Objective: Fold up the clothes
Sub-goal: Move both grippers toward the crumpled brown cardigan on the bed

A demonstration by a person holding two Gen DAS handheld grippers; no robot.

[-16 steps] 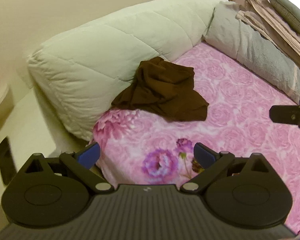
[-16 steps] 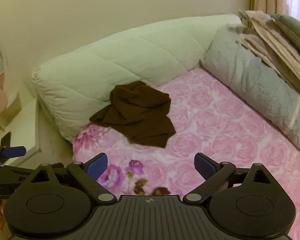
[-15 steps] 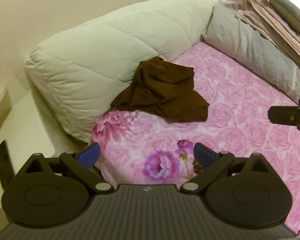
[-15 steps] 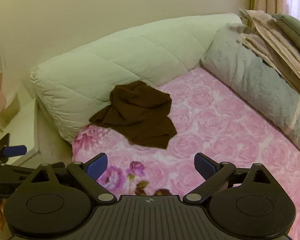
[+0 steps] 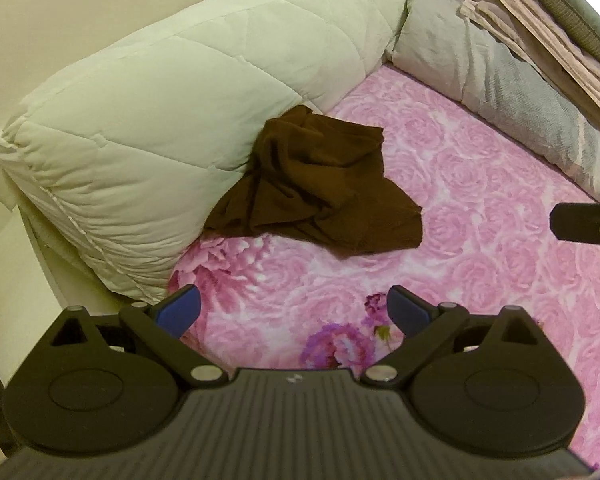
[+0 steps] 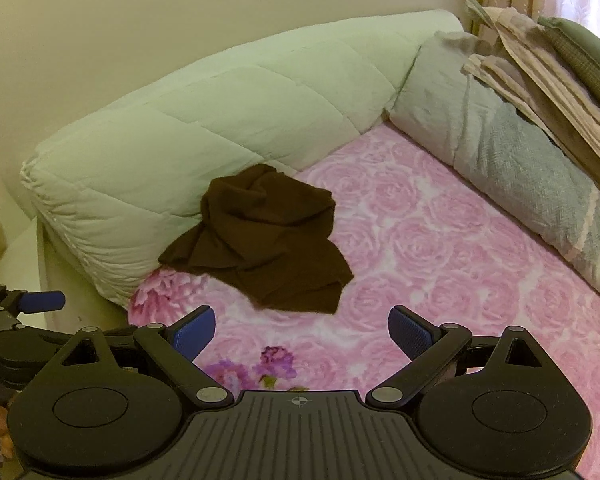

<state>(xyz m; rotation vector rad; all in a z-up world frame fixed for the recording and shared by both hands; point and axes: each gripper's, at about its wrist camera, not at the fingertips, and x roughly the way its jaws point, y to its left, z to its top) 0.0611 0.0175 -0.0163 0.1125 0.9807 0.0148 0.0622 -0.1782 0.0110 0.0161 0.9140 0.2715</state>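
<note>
So there's just one piece of clothing here, a brown garment (image 5: 320, 184) (image 6: 260, 240), lying in a crumpled heap on the pink rose-print bedspread (image 5: 480, 280) (image 6: 440, 260). Its back edge is bunched up against the pale green quilt (image 5: 172, 120) (image 6: 220, 120), which is rolled up along the wall. One gray blanket (image 5: 500, 80) (image 6: 520, 168) is rolled along the far side of the bed, and on top of it sits a stack of beige folded cloth (image 5: 540, 28) (image 6: 540, 80) with one olive cushion (image 5: 572, 12) (image 6: 584, 60) on top.

Two grippers, one per hand. The left gripper (image 5: 294, 310) has its blue pads spread wide apart with nothing between them, just hanging over the near corner of the bed where the purple flower print is. It's well short of the garment, not touching it. The right gripper (image 6: 302, 334) is the same deal: jaws wide apart, empty, hovering over the bedspread with the garment's front edge just ahead of it but not in contact. Each gripper also pokes into the edge of the other one's view, left one at the far left, right one at the far right. Nothing's been grabbed, and the garment is totally unfolded.
</note>
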